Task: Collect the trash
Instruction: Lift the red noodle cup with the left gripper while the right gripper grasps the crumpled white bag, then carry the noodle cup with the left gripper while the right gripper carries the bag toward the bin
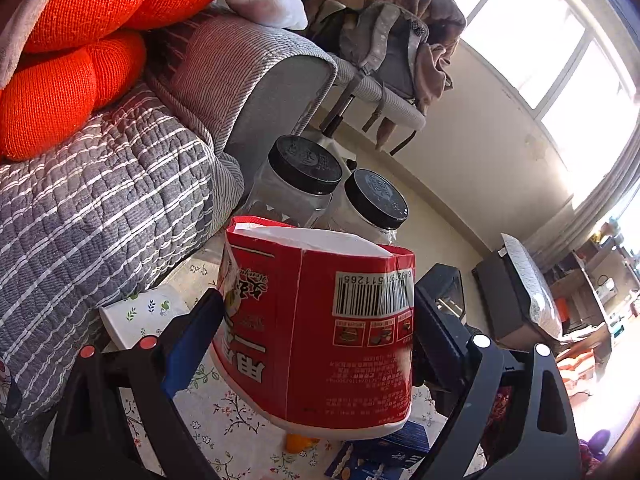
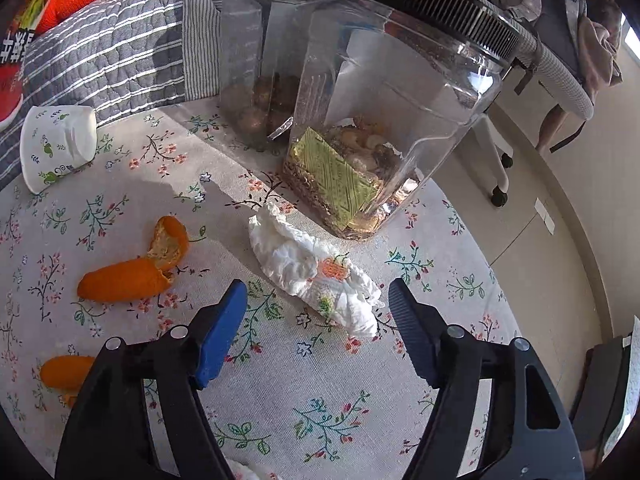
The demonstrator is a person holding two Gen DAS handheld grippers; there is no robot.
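Now your left tongs (image 1: 316,322) pinch the red noodle cup (image 1: 320,328) above the table (image 2: 280,400). Your right tongs (image 2: 318,300) are spread, and the crumpled tissue (image 2: 316,272) lies between their tips; orange peel (image 2: 132,272) lies left, two jars (image 2: 384,120) behind.

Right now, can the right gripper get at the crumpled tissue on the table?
Probably yes. The right gripper is open and the crumpled tissue lies just ahead, partly between its fingers, with nothing over it. The clear jar stands close behind the tissue, and the orange peel lies off to the side.
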